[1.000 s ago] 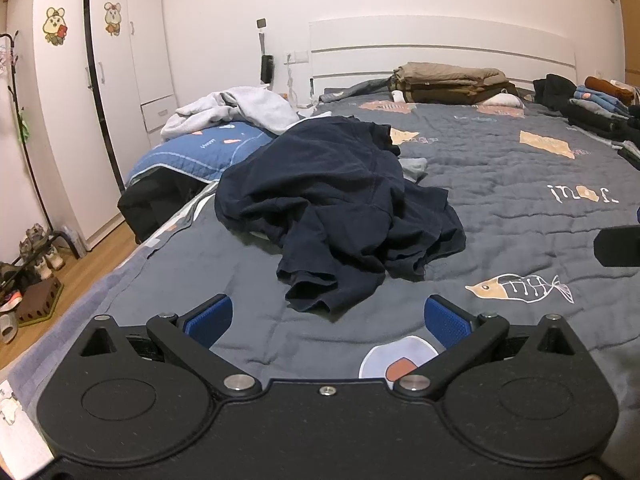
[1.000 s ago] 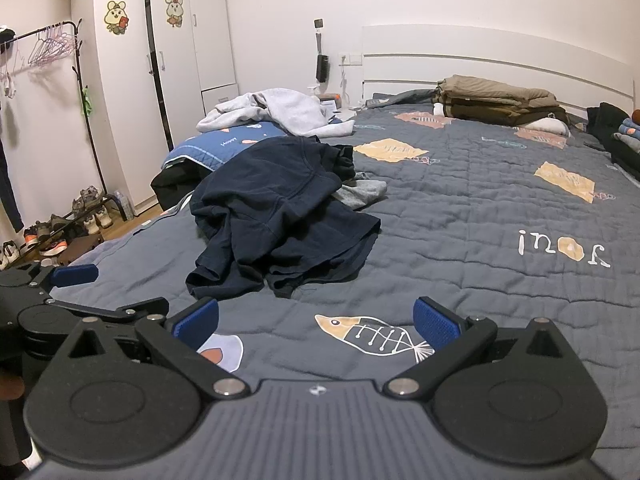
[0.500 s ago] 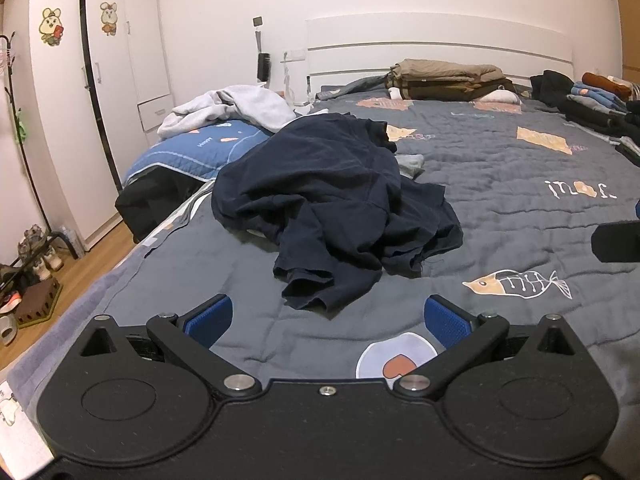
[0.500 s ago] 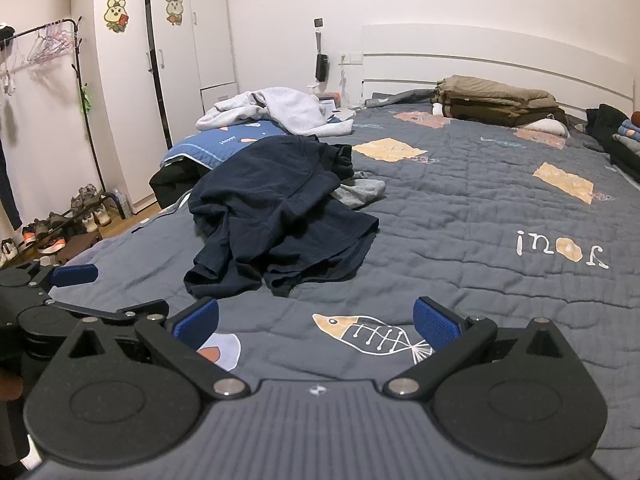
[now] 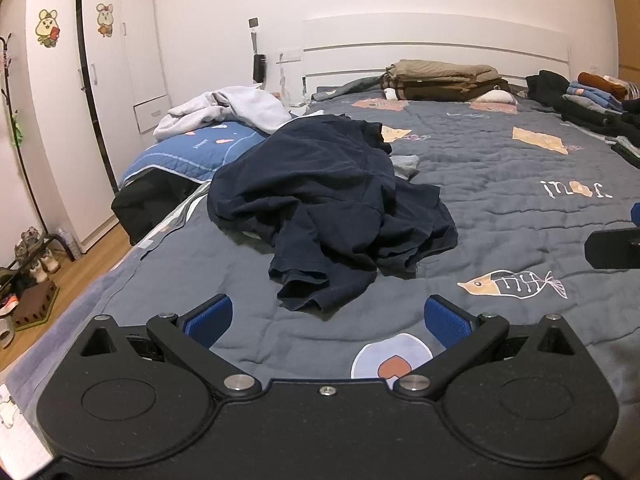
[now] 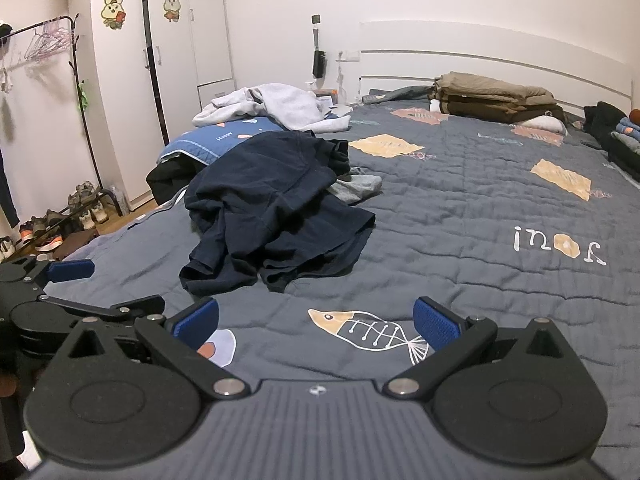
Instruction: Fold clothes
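Two grippers spread wide, nothing held, left gripper [image 5: 327,320] w/ crumpled navy garment [image 5: 332,208] just ahead, centred btwn its fingers, not touching, right gripper [image 6: 316,320] w/ garment [image 6: 276,216] ahead-left, on grey quilt [image 6: 480,208].

my left gripper [image 5: 326,322]: blue pads, black frame | my right gripper [image 6: 316,322]: blue pads, grey ribbed body | ahead: navy garment [image 5: 328,204], plain | under my jaws: grey quilt [image 6: 460,208], orange fish, white lettering | far ahead: tan-brown folded stack [image 5: 444,80]
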The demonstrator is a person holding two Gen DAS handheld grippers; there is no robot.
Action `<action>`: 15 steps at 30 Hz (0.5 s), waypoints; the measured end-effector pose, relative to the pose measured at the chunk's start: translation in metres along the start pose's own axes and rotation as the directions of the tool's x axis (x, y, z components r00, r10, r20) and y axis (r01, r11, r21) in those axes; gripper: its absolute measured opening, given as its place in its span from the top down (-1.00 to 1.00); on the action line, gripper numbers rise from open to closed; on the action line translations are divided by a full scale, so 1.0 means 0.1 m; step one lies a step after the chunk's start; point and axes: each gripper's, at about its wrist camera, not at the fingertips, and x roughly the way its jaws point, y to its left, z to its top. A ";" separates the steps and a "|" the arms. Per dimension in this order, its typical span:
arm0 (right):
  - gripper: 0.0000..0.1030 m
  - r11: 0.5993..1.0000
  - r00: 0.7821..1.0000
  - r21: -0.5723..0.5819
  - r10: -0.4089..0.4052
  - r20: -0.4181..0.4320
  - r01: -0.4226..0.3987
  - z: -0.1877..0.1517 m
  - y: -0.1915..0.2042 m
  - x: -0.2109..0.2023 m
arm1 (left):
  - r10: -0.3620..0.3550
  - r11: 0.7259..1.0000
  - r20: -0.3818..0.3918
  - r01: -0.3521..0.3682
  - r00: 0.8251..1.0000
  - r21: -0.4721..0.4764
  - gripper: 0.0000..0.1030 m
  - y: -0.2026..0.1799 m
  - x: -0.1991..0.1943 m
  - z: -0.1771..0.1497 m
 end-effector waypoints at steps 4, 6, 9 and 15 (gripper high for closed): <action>-1.00 1.000 1.000 0.007 0.004 -0.007 -0.004 0.00 0.00 0.00 | -0.013 1.000 0.005 0.013 1.000 -0.009 -1.00 0.01 -0.01 0.01; -1.00 1.000 1.000 0.003 0.001 -0.014 -0.001 0.00 0.00 0.01 | -0.020 1.000 0.007 0.020 1.000 -0.016 -1.00 0.01 -0.02 0.02; -1.00 1.000 1.000 -0.011 -0.008 -0.023 0.008 0.00 0.02 0.04 | -0.032 0.999 0.009 0.032 0.999 -0.022 -1.00 0.00 -0.01 0.03; -1.00 0.998 0.998 -0.051 -0.048 -0.028 0.047 0.07 0.05 0.13 | -0.049 0.998 0.013 0.049 0.999 -0.046 -1.00 0.06 0.02 0.06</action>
